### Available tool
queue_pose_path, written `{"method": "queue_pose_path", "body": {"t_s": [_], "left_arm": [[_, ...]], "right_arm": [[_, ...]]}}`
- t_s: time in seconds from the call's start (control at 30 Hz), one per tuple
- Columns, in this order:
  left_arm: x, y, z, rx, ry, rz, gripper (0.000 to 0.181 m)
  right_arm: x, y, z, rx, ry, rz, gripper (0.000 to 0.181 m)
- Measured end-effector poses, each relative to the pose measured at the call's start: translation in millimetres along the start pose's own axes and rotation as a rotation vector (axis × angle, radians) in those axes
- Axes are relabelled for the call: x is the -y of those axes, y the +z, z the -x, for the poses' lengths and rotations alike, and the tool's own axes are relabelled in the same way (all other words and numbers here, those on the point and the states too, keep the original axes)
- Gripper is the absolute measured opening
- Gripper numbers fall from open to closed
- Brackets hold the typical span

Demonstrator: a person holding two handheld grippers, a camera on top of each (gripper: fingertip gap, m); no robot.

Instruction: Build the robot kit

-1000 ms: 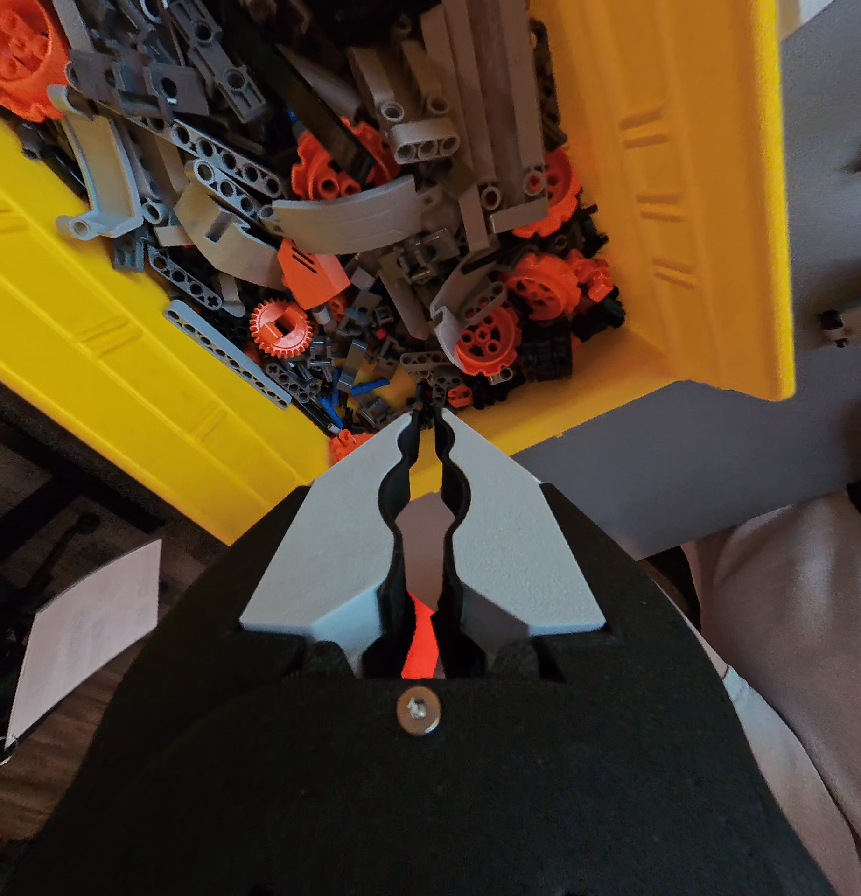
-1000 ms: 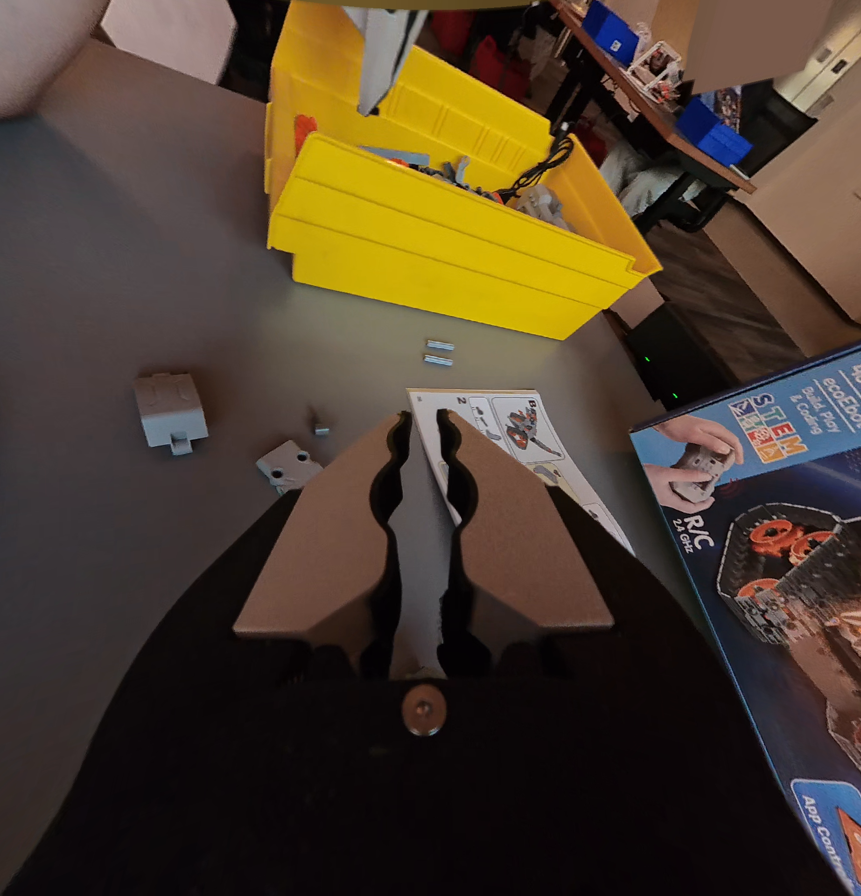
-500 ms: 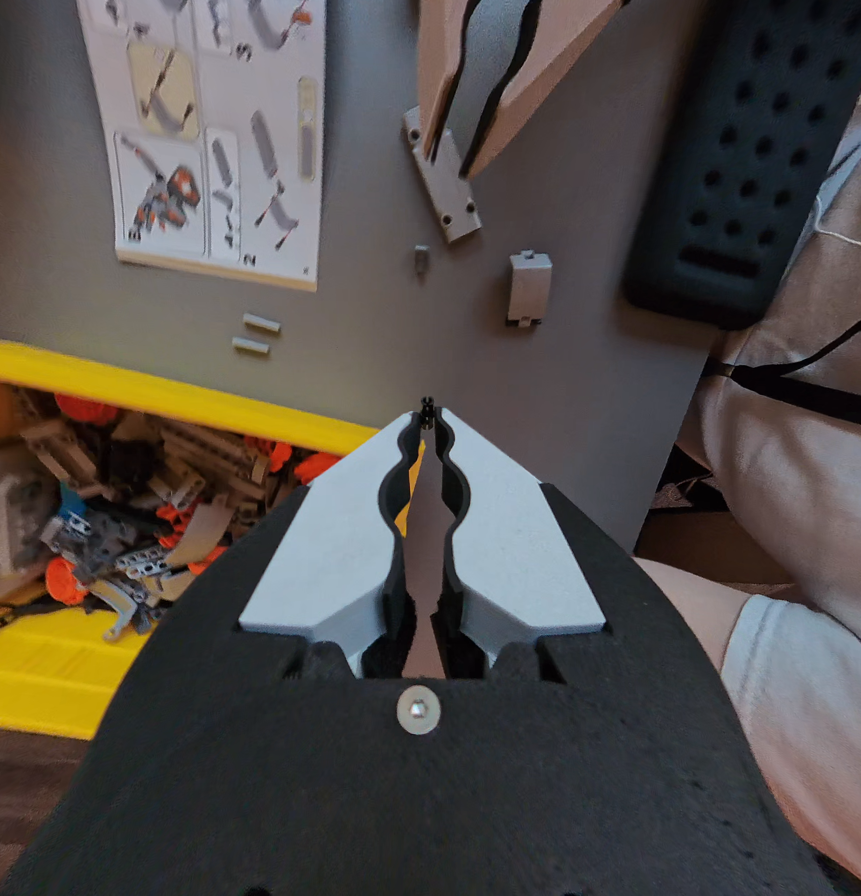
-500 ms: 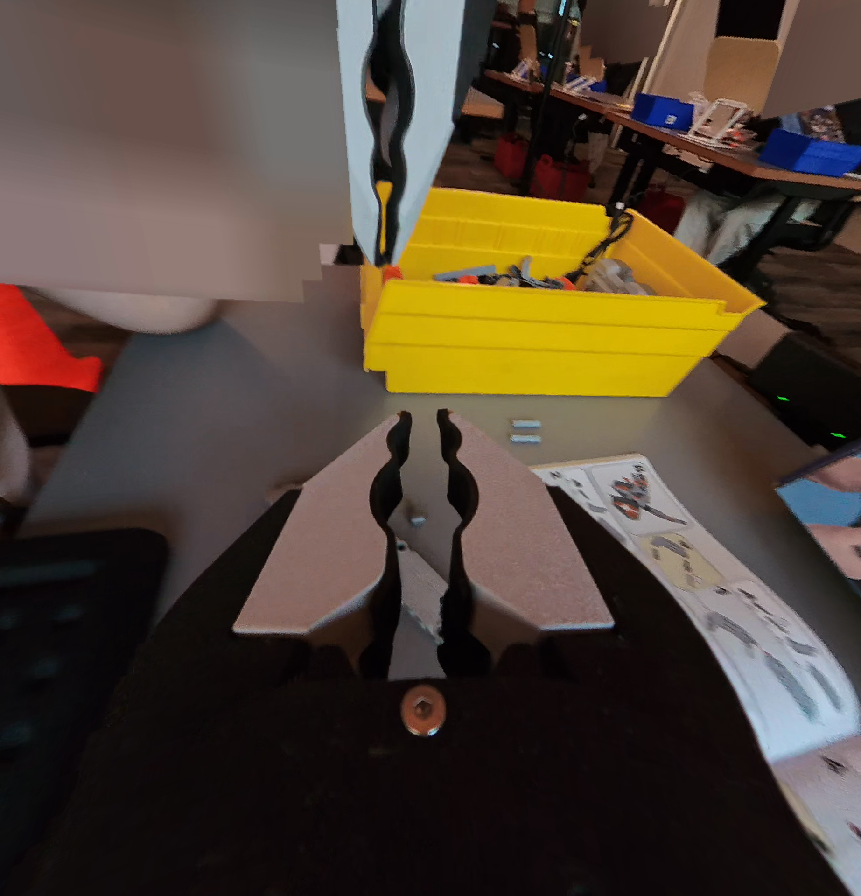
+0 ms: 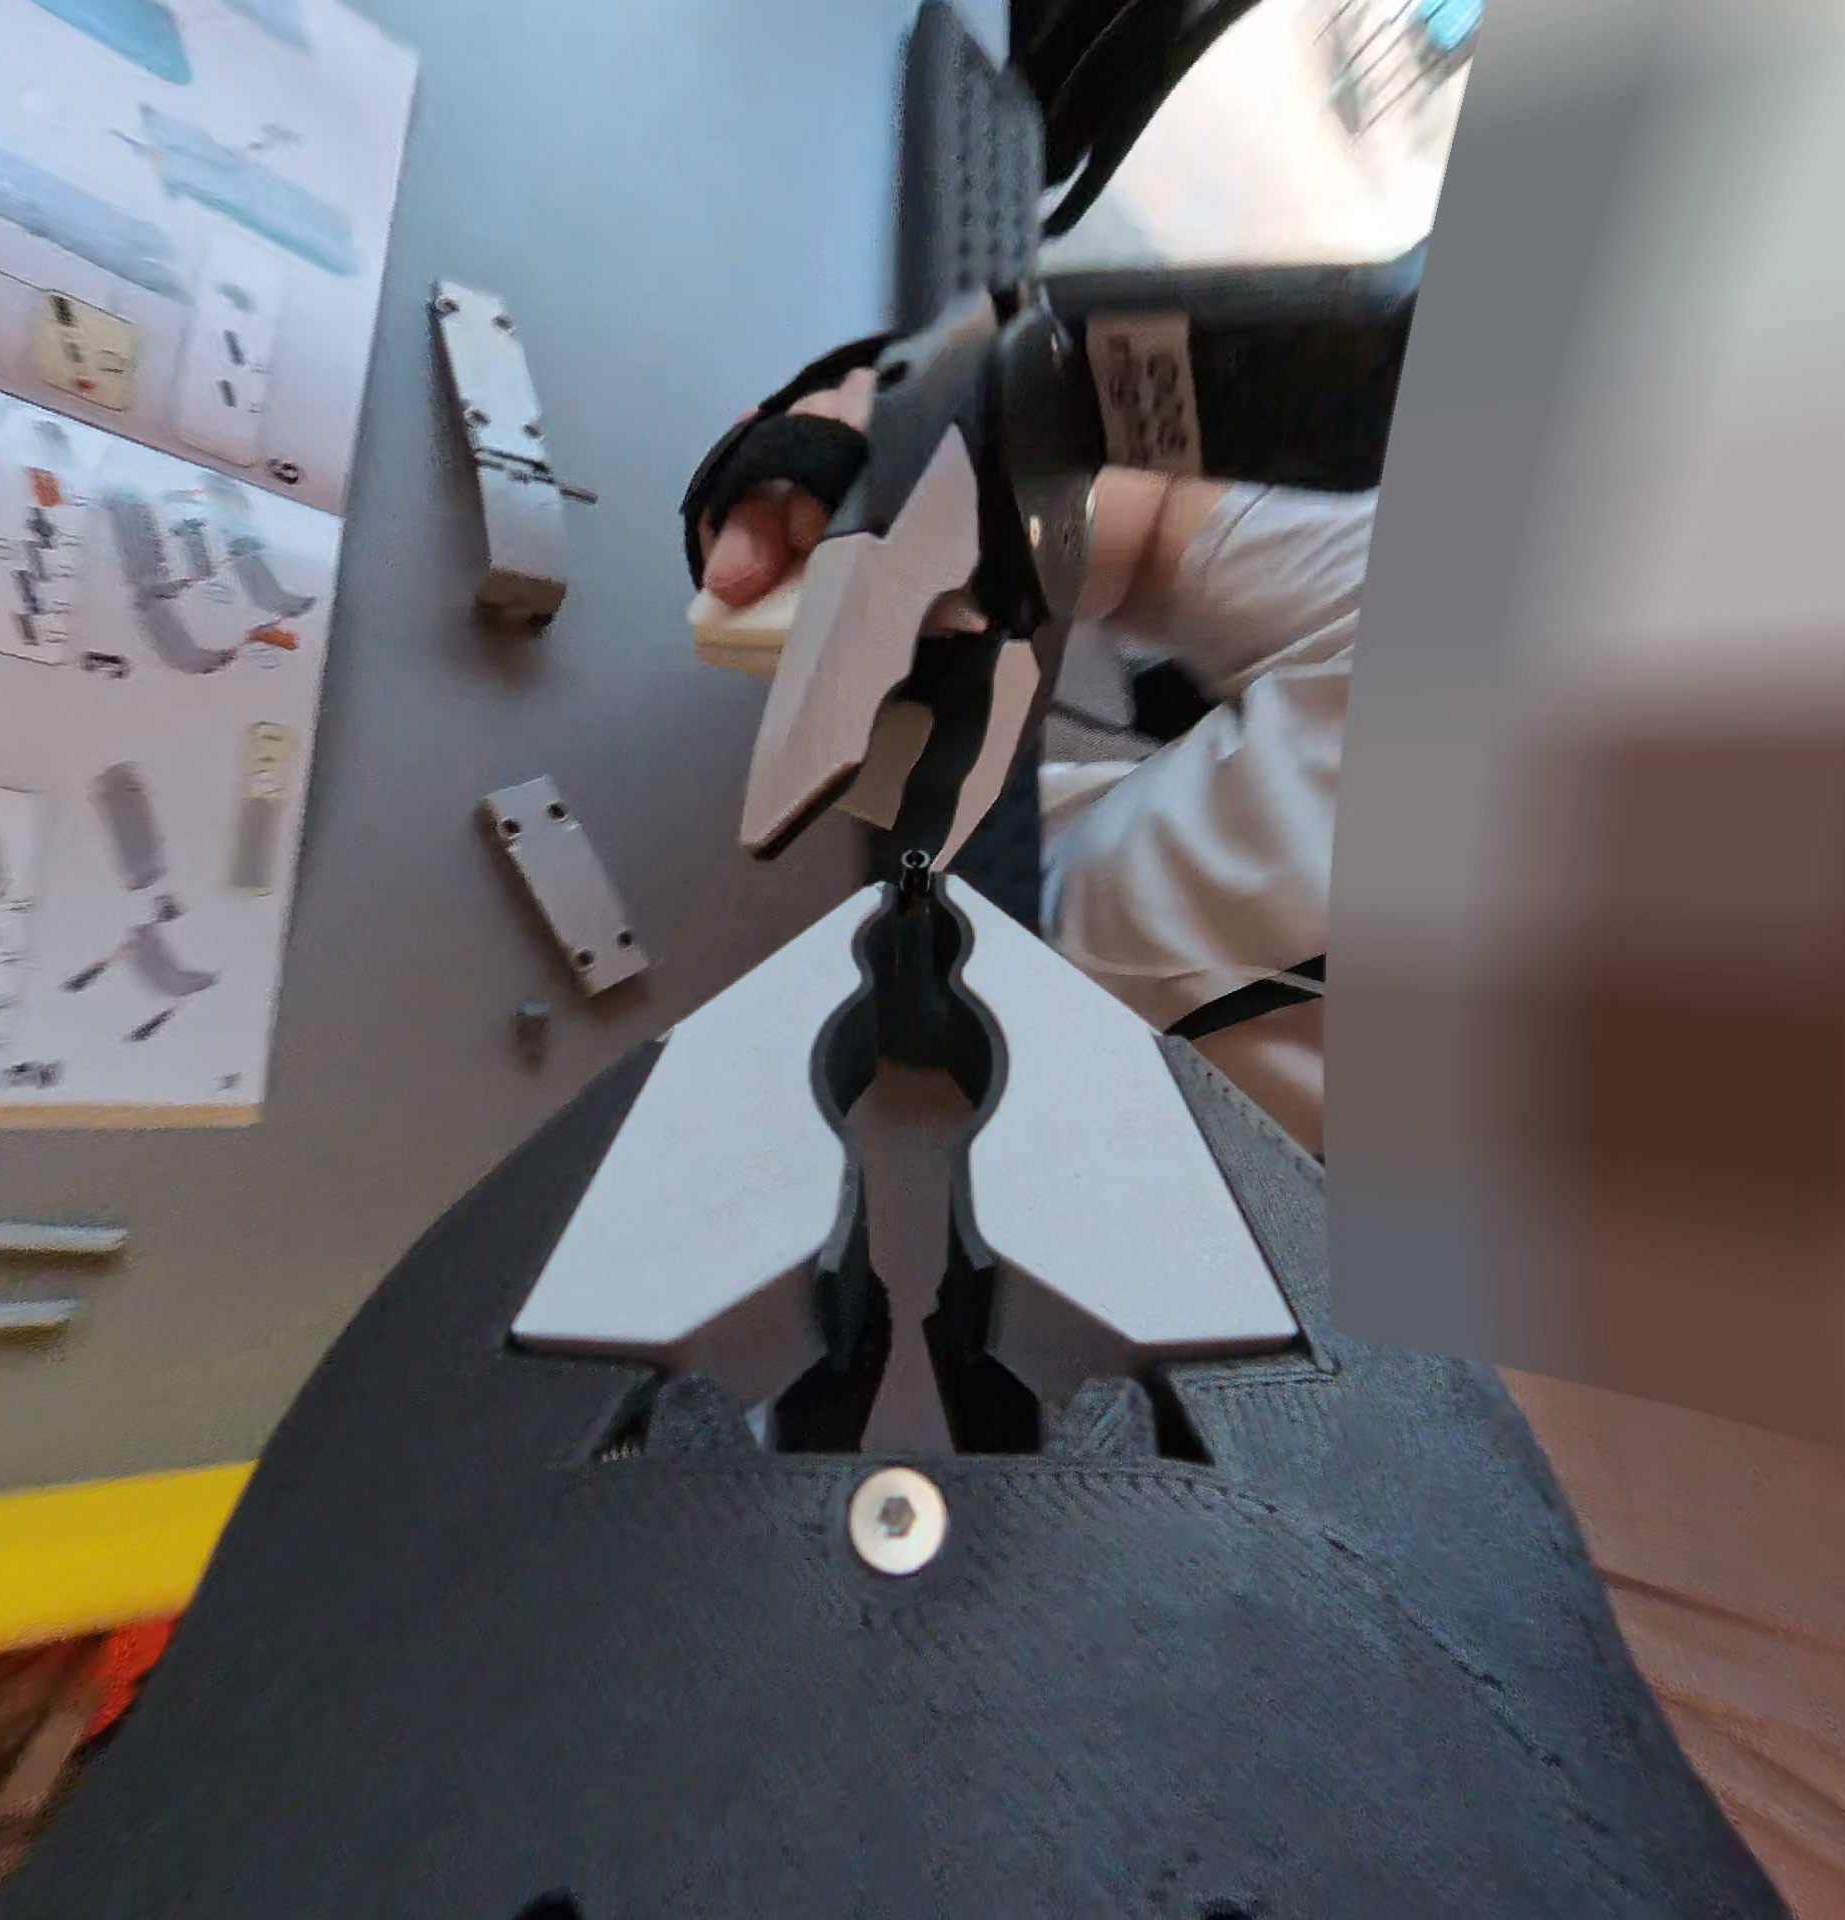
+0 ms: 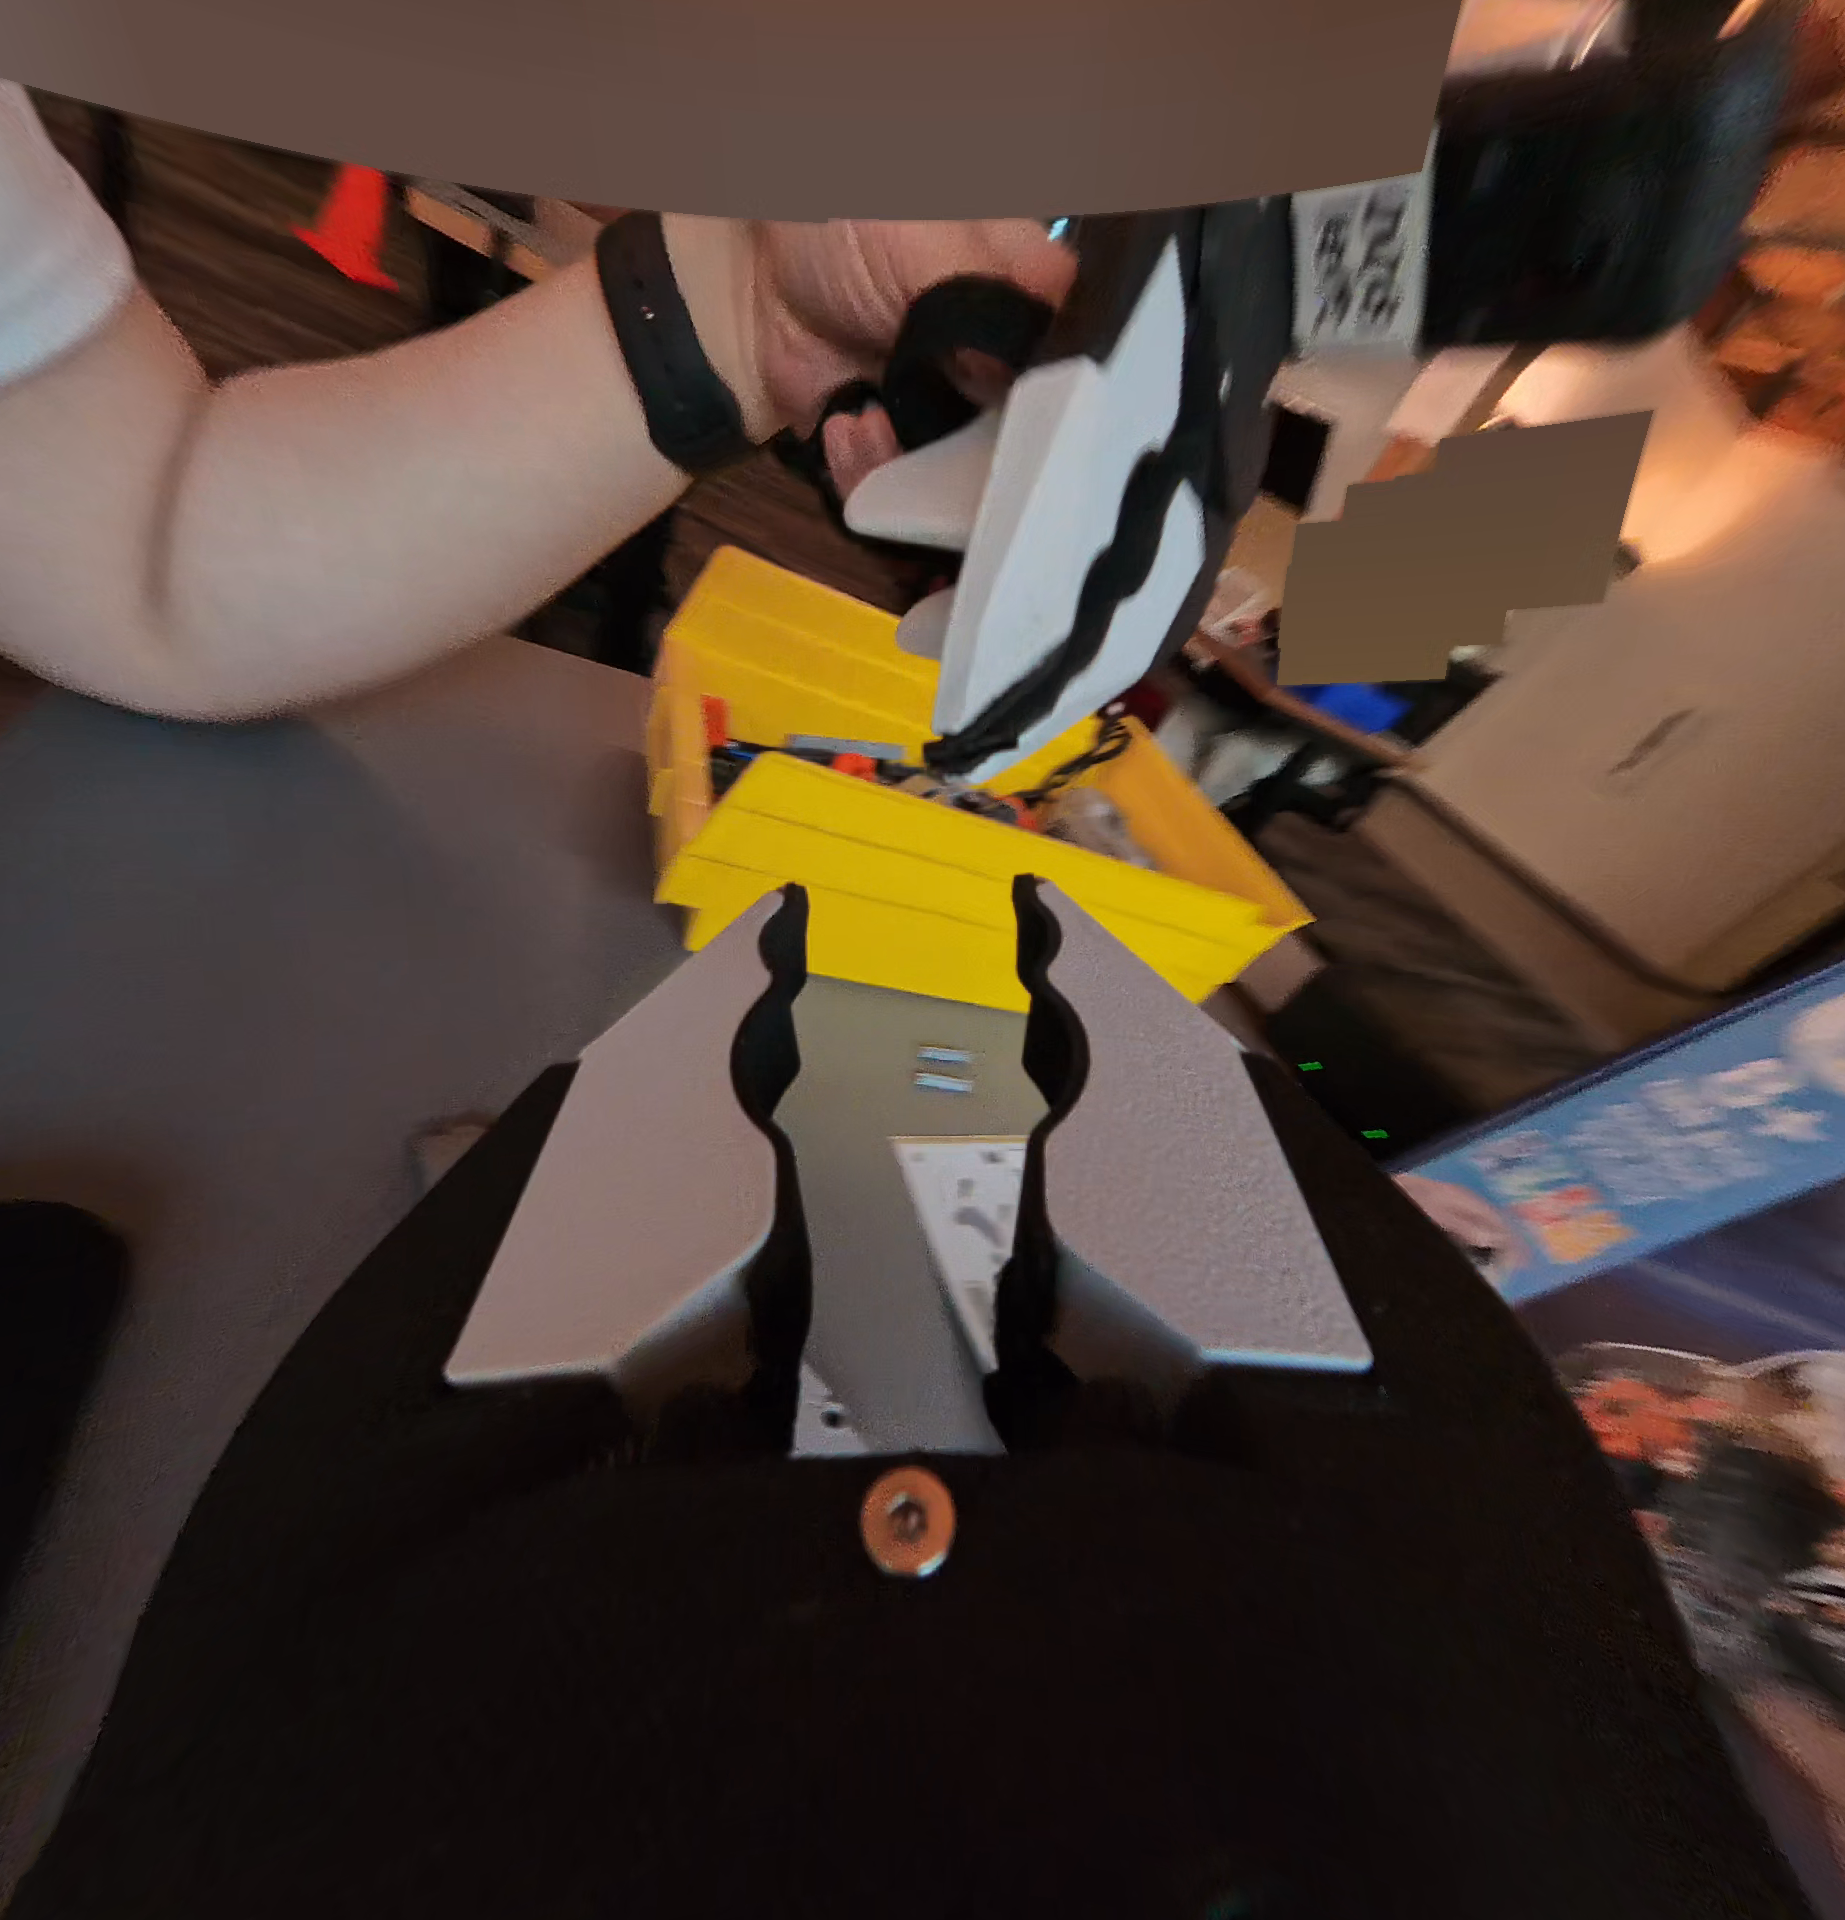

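Observation:
My left gripper [image 5: 913,894] is shut on a small black pin [image 5: 914,864] that sticks out past its tips. It is held above the grey table, and the pin points at my right gripper [image 5: 856,826] just ahead. My right gripper [image 6: 910,902] is open and empty, lifted above the table. In the right wrist view the left gripper [image 6: 959,743] hangs tips down over the yellow bin [image 6: 949,914] of grey, black and orange building parts. A flat grey plate [image 5: 565,883] and a longer grey piece [image 5: 502,447] lie on the table to the left of both grippers.
An instruction sheet [image 5: 118,520] lies at the left, with two small grey pins [image 5: 45,1242] near the bin edge [image 5: 87,1527] and a tiny grey piece [image 5: 530,1018]. A black pad [image 5: 970,156] lies farther back. A blue product box [image 6: 1676,1143] stands at the right. The person's arm [image 6: 326,499] crosses above. The tips of both grippers are at nearly the same place. From the right gripper's tips to the flat grey plate [image 5: 565,883] is close to 12 cm.
My left gripper has lifted the black pin out of the bin and swung it over the table toward my right gripper. My right gripper has risen and opened wider.

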State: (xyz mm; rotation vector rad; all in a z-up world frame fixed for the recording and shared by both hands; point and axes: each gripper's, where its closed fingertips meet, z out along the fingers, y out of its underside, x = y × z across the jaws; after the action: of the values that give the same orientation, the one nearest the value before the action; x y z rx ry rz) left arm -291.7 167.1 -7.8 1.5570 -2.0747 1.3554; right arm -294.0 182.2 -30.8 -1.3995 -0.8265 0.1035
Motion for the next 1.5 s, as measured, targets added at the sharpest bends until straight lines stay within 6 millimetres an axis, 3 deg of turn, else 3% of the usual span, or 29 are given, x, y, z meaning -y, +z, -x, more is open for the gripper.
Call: {"method": "queue_pose_path", "body": {"t_s": [0.1,0.2,0.37,0.57,0.63,0.73,0.83,1.0,1.13,1.3,1.5], "left_arm": [[15,-4,10,-0.092,-0.086,-0.088,0.003],[14,-1,13,-0.135,-0.127,-0.081,0.004],[13,11,11,-0.144,-0.110,-0.046,0.004],[7,19,9,-0.140,-0.095,0.000,0.004],[12,16,10,-0.119,-0.106,-0.026,0.022],[20,-4,29,0.002,-0.140,-0.123,0.033],[31,-41,43,0.105,-0.166,-0.271,0.034],[44,-102,39,0.245,-0.115,-0.514,0.034],[47,-134,21,0.302,-0.049,-0.637,0.034],[45,-150,8,0.324,-0.014,-0.686,0.035],[44,-152,3,0.302,-0.011,-0.695,0.036]], "right_arm": [[17,-13,-12,-0.092,-0.101,-0.061,0.039],[28,-21,-23,-0.145,-0.054,-0.100,0.039],[23,-19,-21,-0.116,-0.042,-0.074,0.036],[13,-13,-10,-0.073,-0.082,-0.025,0.015],[14,-13,-9,-0.058,-0.053,-0.028,0.015],[13,-13,-9,-0.051,-0.034,-0.035,0.015],[11,-11,-4,-0.020,-0.026,-0.030,0.015],[3,-3,21,0.096,-0.013,0.004,0.015],[-4,4,41,0.183,-0.019,0.021,0.015],[-5,7,48,0.253,0.072,-0.014,0.015],[-5,3,39,0.296,0.213,-0.061,0.015]]}}
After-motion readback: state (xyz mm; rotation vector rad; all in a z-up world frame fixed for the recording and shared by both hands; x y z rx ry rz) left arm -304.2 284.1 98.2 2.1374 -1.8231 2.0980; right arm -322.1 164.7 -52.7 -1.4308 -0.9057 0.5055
